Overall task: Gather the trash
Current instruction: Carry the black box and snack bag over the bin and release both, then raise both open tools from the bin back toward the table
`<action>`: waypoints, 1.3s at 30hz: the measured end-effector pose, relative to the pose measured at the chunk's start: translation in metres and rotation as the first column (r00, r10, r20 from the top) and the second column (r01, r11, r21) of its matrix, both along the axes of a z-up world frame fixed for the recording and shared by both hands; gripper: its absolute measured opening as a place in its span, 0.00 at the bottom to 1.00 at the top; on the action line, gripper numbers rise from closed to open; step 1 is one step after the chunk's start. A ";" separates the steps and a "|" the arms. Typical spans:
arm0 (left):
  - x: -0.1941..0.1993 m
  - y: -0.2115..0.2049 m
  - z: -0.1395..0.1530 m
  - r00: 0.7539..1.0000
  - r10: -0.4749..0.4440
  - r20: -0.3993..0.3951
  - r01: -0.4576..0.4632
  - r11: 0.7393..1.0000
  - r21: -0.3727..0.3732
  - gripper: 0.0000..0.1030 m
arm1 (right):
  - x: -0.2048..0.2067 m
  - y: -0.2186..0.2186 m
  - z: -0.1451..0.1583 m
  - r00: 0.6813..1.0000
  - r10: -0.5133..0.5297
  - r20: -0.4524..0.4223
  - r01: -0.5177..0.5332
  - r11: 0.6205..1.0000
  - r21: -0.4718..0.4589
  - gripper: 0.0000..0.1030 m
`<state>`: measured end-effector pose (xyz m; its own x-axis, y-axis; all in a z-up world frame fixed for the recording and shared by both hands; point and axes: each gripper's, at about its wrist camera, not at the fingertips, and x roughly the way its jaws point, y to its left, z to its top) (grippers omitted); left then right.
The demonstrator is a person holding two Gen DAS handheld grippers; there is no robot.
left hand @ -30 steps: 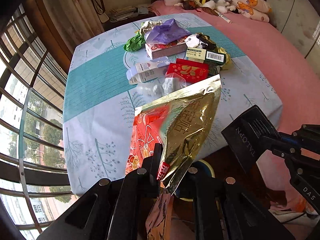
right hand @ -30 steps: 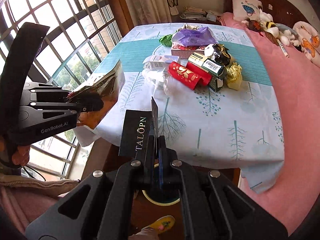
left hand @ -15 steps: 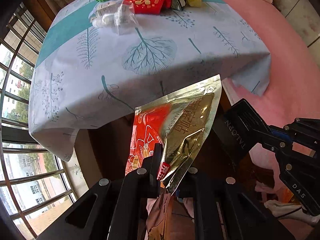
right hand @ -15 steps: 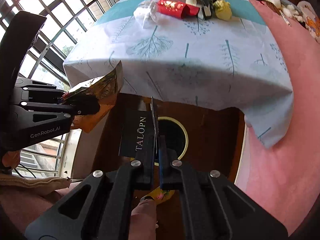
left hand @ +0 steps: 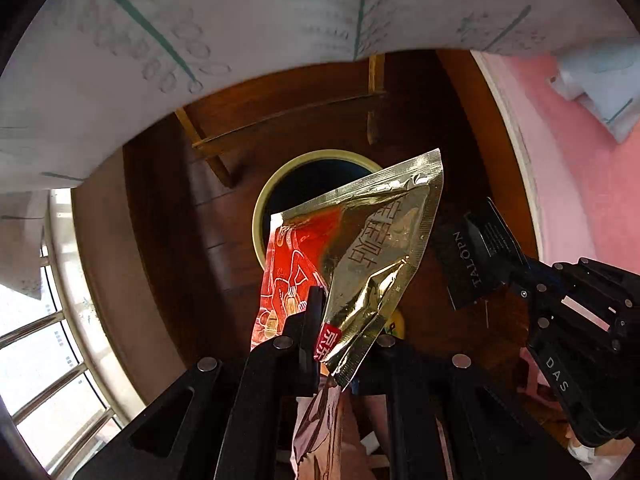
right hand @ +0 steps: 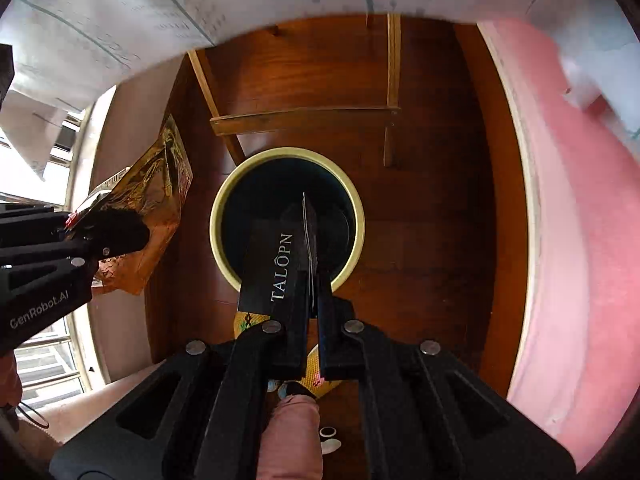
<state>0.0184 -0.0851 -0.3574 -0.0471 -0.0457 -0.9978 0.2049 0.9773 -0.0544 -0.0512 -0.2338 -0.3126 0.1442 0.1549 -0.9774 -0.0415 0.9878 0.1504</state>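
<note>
My left gripper (left hand: 320,340) is shut on a gold and red foil pouch (left hand: 360,256), which hangs over the left part of a round bin with a cream rim (left hand: 276,184) on the wooden floor. My right gripper (right hand: 314,280) is shut on a flat black card printed TALOPN (right hand: 280,272), held directly above the same bin (right hand: 288,154). In the right wrist view the left gripper (right hand: 120,236) and its pouch (right hand: 156,200) sit left of the bin. In the left wrist view the right gripper (left hand: 516,280) and its card (left hand: 472,264) are at the right.
The tablecloth's hanging edge (right hand: 120,20) arcs over the top of both views. Wooden table legs and a crossbar (right hand: 304,114) stand just behind the bin. A pink bed cover (right hand: 580,240) fills the right. A window with bars (left hand: 40,360) is at the left. A person's knee (right hand: 288,436) shows below.
Both grippers have tipped down from the tabletop to the floor under the table. The bin now sits beneath the card and the pouch; both grips are unchanged.
</note>
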 end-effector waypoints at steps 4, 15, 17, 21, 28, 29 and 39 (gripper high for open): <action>-0.004 -0.001 -0.074 1.000 -0.002 -0.025 0.003 1.000 0.012 0.09 | 0.009 0.008 -0.073 1.000 0.002 -0.009 -0.002 1.000 -0.006 0.01; -0.010 -0.009 -0.153 0.999 -0.031 -0.012 0.031 0.999 -0.020 0.64 | 0.015 0.027 -0.194 0.996 -0.050 -0.073 0.047 0.998 -0.047 0.55; -0.010 -0.009 -0.149 0.999 -0.036 0.019 0.036 0.999 -0.024 0.75 | 0.014 0.026 -0.194 0.997 -0.061 -0.054 0.059 0.997 -0.043 0.59; -0.012 -0.013 -0.140 0.997 -0.057 0.061 0.058 0.998 -0.010 0.87 | 0.014 0.023 -0.185 0.994 -0.094 -0.048 0.093 0.995 -0.031 0.60; -0.005 -0.002 -0.100 0.992 -0.048 0.117 0.049 0.999 -0.002 0.87 | 0.021 0.022 -0.144 0.995 -0.100 -0.010 0.099 0.992 -0.074 0.60; -0.002 -0.001 -0.092 0.992 -0.040 0.121 0.041 0.999 -0.005 0.87 | 0.020 0.021 -0.136 0.995 -0.103 -0.007 0.102 0.992 -0.075 0.60; -0.015 0.022 0.041 0.978 0.006 0.208 0.001 0.999 -0.034 0.87 | 0.008 0.025 -0.017 0.991 -0.127 0.032 0.128 0.991 -0.040 0.60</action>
<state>0.0030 -0.0632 -0.3160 0.1613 -0.0792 -0.9837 0.2129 0.9761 -0.0437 -0.0428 -0.2084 -0.3295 0.1893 0.0924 -0.9776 0.0813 0.9907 0.1094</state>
